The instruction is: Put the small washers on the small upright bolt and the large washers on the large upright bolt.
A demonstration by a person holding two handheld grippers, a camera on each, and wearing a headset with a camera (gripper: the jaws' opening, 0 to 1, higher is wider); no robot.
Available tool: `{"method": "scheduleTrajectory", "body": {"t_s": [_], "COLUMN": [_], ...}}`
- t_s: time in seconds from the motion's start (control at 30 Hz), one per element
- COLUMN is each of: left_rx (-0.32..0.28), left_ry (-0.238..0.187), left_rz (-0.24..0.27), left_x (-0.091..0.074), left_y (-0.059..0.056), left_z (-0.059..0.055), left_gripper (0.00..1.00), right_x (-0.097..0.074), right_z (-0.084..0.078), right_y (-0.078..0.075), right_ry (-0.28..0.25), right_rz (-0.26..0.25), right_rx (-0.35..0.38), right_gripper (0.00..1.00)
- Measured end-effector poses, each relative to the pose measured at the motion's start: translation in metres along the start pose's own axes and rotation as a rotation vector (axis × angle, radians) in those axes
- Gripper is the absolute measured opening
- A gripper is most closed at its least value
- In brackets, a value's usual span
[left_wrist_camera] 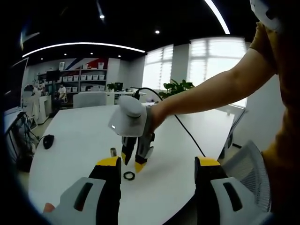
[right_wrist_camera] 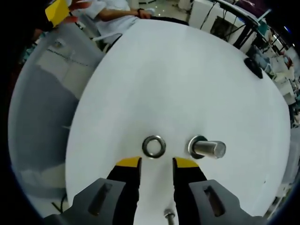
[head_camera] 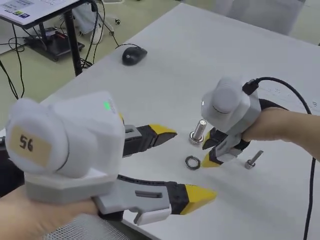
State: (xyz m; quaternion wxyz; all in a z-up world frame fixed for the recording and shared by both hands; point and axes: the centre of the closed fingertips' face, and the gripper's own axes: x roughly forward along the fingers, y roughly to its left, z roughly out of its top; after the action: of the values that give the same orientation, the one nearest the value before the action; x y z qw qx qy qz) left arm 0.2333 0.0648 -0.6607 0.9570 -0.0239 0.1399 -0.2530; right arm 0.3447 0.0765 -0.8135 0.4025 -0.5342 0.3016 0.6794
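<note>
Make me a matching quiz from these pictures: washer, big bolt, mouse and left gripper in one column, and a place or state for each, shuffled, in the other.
Things
1. washer
2. big bolt
3. mouse
4. left gripper

Places or states
A. stands upright
B. jaws wide apart, nothing between them
C. lies flat just ahead of the right gripper
D. black, near the edge of the table, away from the bolts

Pairs: 1-C, 2-A, 3-D, 4-B

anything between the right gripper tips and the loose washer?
No. In the right gripper view, just bare tabletop lies between the right gripper and the washer, which sits ahead of its open jaws.
</note>
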Motion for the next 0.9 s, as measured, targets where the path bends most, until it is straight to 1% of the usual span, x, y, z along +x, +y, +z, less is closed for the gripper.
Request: {"method": "scheduleTrajectory", "body": {"t_s": [0.13,0.37,0.53,0.57,0.6,0.8,0.9], "left_rx": [-0.002,-0.009,-0.013,-0.013,-0.013,-0.015,-0.014], "left_ry": [-0.003,-0.004,-0.007,-0.008,-0.008,-0.005,-0.006], "left_rz": [0.004,0.013,0.017,0.018,0.019,0.02,0.021], "left_x": [-0.001,-0.002,-0.001,-0.001,-0.001,0.0,0.001], "left_y": [0.001,0.004,0.005,0.005,0.005,0.007,0.007], "left_z": [0.0,-0.002,-0.001,-0.001,-0.001,-0.001,-0.001], "left_gripper": [0.63,0.63,0.63,0.63,0.63,0.63,0.63], "right_x": [0.008,0.014,0.018,0.019,0.017,0.017,0.017], "right_z": [0.004,0.005,0.005,0.004,0.004,0.005,0.006], "right_y": [0.002,0.001,0.004,0.004,0.004,0.005,0.005], "right_ry": [-0.004,-0.006,-0.005,0.001,0.0,-0.002,-0.012], "right_rz": [0.015,0.024,0.035,0.025,0.026,0.023,0.02], "right_rx": [-0.009,-0.004,-0.001,-0.011,-0.018,-0.017,-0.003], "right_gripper": [0.3,0.31,0.32,0.32,0.31,0.31,0.3]}}
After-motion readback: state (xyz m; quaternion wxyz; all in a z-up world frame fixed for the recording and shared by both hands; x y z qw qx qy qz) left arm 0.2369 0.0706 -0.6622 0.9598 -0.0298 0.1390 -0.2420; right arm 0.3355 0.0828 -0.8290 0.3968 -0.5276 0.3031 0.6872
